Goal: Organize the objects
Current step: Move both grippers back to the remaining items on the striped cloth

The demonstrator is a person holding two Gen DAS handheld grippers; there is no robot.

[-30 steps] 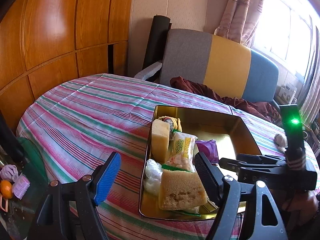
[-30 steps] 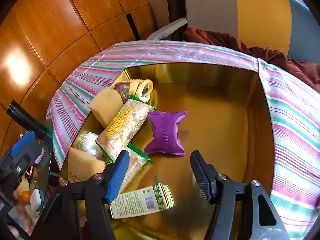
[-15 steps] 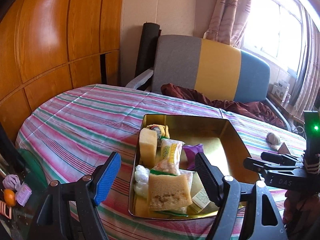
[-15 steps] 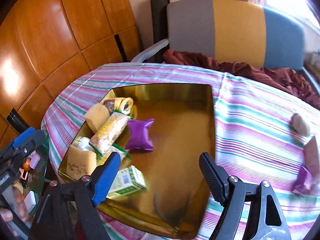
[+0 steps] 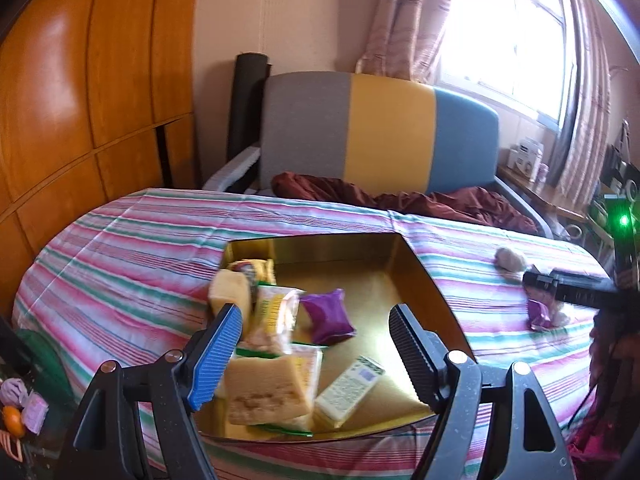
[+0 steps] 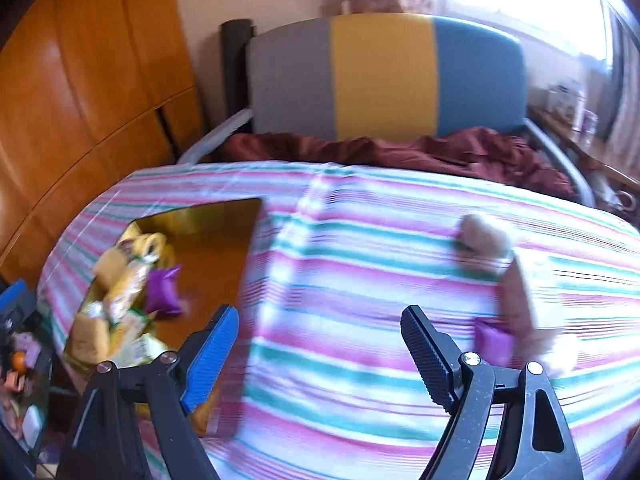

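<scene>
Two claws are hanging over a surface draped in a pink, green and white striped cloth (image 5: 120, 248), and neither is gripping anything. The left claw (image 5: 316, 344) is standing wide open above a shallow, shiny gold metal tray (image 5: 424, 280), whose long axis is running away from the camera toward the striped armchair (image 5: 380, 128). Snacks are crowding the tray's left side: a pale spongy cake slab (image 5: 262, 390) lying nearest the camera, a second sponge block (image 5: 230, 294) farther back, a crinkly clear packet with yellow print (image 5: 276, 316) lying lengthwise along the tray, a small pillow-shaped purple pouch (image 5: 326, 316) sitting just right of it, and a small printed carton (image 5: 348, 386) pointing diagonally toward the tray's near right corner. The tray's right half is showing bare gold floor, leaving open room there. The right claw (image 6: 316, 352) is opening, with nothing but striped cloth between its jaws (this view is smeared with motion blur). It is hovering over the open cloth to the right of the tray (image 6: 216, 224), well apart from its edge. Beyond its right finger, another purple pouch (image 6: 494, 340) is lying on the cloth beside a tall pale wrapped item (image 6: 532, 300) too blurred to name, and a fuzzy beige lump (image 6: 482, 236) is resting farther back. A dark red cloth (image 6: 400, 152) is bunching along the surface's far edge.
</scene>
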